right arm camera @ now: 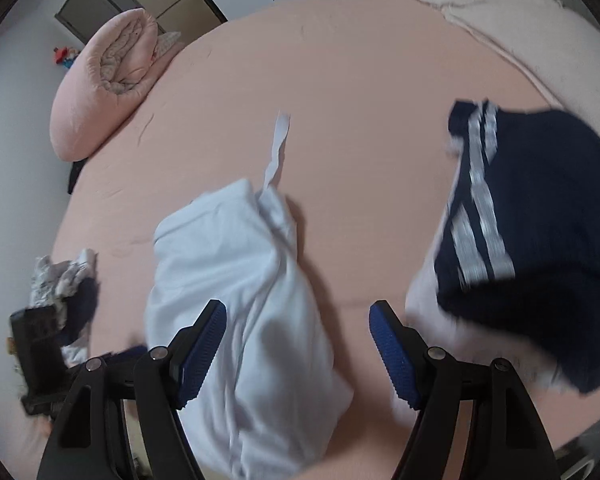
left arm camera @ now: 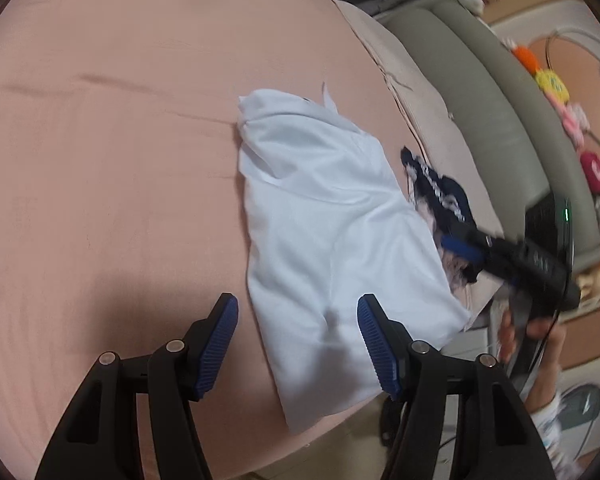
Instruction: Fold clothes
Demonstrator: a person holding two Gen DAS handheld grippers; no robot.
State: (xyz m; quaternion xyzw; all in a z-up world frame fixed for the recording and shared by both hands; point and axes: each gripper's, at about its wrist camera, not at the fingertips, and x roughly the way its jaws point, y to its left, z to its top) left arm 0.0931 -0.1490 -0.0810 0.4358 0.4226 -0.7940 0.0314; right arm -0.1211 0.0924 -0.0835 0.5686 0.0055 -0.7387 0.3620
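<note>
Folded white garment [left arm camera: 332, 220] on bed, navy striped garment [right arm camera: 532, 216] beside

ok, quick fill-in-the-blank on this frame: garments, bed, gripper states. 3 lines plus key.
1. The folded white garment lies on a ____ bedsheet.
2. The navy garment carries ____ stripes.
3. The left gripper and right gripper both stand ____, with nothing clamped.

Missing words: pink; silver; open

Soft even indoor light; faint shadows; fisheye edge warp; slight motion blur.
</note>
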